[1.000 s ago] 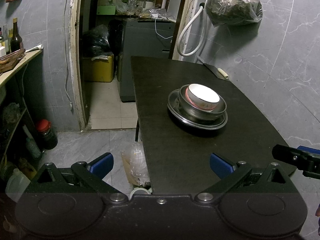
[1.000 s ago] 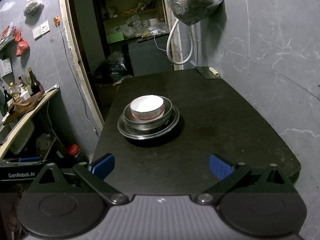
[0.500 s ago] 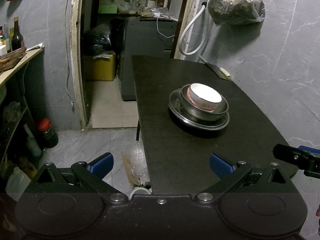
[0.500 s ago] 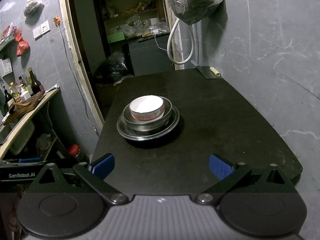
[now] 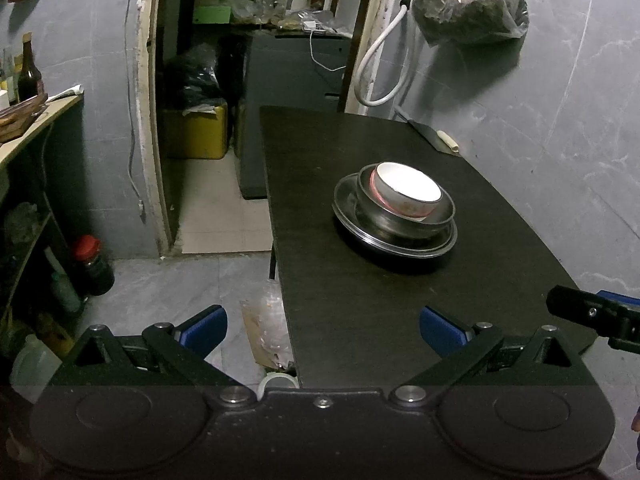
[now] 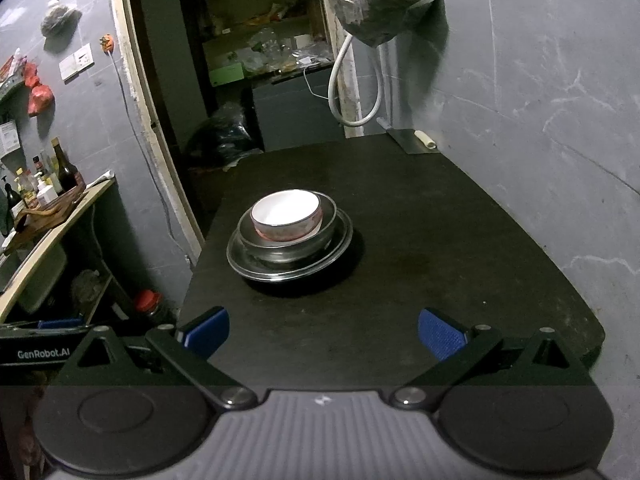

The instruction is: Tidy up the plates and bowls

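Observation:
A white bowl with a pink-red outside point(image 5: 408, 194) point(image 6: 287, 216) sits nested in a steel bowl point(image 5: 440, 220) point(image 6: 326, 228), which rests on a steel plate point(image 5: 348, 204) point(image 6: 240, 252) on the black table point(image 5: 360, 312) point(image 6: 440, 240). My left gripper point(image 5: 323, 327) hangs open over the table's near left corner, well short of the stack. Over the near edge, my right gripper point(image 6: 323, 330) is open and empty too, the stack ahead and slightly left. Its finger point(image 5: 592, 314) shows at the right edge of the left wrist view.
A cleaver point(image 5: 434, 138) point(image 6: 410, 141) lies at the table's far right by the tiled wall. A bagged bundle point(image 5: 468, 0) and white hose point(image 6: 352, 80) hang above. A shelf with bottles point(image 6: 48, 184) stands left; the doorway point(image 5: 224, 120) opens behind.
Both grippers have drifted only slightly; the stack sits a little farther right and higher in the left wrist view. Nothing was grasped or released.

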A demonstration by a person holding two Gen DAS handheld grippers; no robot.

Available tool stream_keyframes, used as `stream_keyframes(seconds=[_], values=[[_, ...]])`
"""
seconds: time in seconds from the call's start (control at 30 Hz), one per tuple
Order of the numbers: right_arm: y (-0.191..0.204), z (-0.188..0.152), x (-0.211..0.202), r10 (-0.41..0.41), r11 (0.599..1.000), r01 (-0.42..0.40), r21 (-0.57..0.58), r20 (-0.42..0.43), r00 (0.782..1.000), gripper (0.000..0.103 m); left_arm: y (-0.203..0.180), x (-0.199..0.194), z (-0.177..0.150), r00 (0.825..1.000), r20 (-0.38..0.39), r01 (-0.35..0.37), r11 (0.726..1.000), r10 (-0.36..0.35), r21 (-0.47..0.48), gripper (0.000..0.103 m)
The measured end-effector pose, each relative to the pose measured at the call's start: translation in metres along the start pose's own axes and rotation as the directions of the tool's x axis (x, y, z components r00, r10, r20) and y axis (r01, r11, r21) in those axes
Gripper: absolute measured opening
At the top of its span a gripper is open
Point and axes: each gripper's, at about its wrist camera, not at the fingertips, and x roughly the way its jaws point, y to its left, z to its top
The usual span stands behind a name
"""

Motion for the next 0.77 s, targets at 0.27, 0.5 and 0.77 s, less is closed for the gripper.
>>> stream_keyframes(seconds=[0.27, 0.5, 0.77], values=[[-0.003, 0.0, 0.003, -0.002, 1.0, 0.002, 0.005, -0.009, 1.0, 0.103, -0.001, 0.002, 0.002, 1.0, 0.004, 0.019, 1.0, -0.019, -0.014, 0.102], [-0.005, 0.002, 0.008, -0.003, 1.0, 0.003, 0.008, -0.016, 1.0, 0.103, -0.003, 0.006, 0.003, 1.0, -0.003, -0.013, 1.0, 0.013, -0.02, 0.102], [-0.01, 0.002, 0.014, -0.002, 1.0, 0.003, 0.014, -0.028, 1.0, 0.103, -0.003, 0.007, 0.003, 1.0, 0.001, -0.019, 0.999, 0.019, -0.027, 0.102]])
